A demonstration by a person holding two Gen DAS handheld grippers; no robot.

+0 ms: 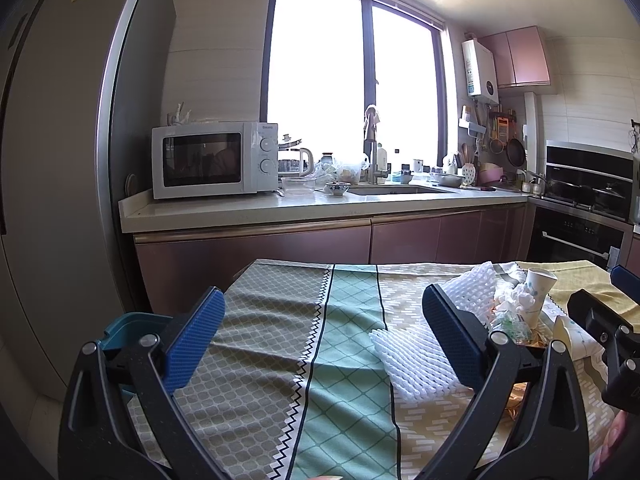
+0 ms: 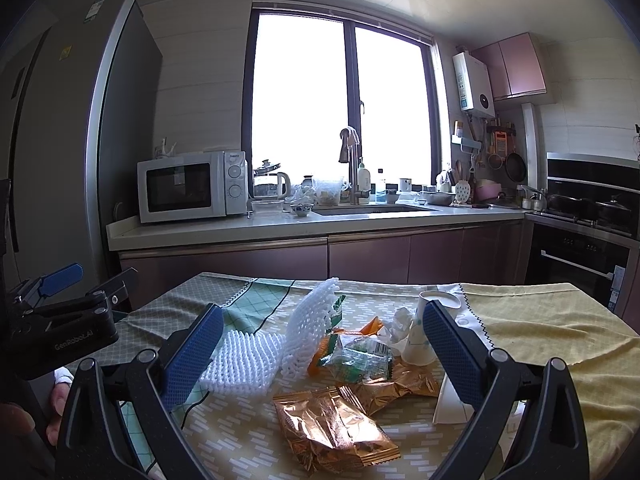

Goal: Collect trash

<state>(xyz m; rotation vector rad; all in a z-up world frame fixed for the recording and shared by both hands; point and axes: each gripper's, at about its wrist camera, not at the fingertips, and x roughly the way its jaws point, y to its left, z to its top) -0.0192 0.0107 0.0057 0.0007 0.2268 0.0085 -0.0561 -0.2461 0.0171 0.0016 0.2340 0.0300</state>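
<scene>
Trash pile: gold wrapper point(image 2: 334, 426) is lying on the tablecloth point(image 2: 552, 332) between the right gripper point(image 2: 322, 354)'s wide-apart jaws. Foam netting point(image 2: 244, 362) is sitting left of that wrapper. Left gripper point(image 1: 324, 340) is hovering, jaws spread, holding nothing.

Crinkled glossy foil wrappers point(image 2: 334, 426), white foam netting point(image 2: 244, 360), matt paper cup point(image 2: 418, 340) on woven cloth-covered bench point(image 2: 540, 332); claw pads point(image 2: 192, 356) textured blue rubber.

Two foam nets point(image 2: 248, 356), two copper wrappers point(image 2: 332, 428), two paper cups point(image 2: 420, 340).
</scene>
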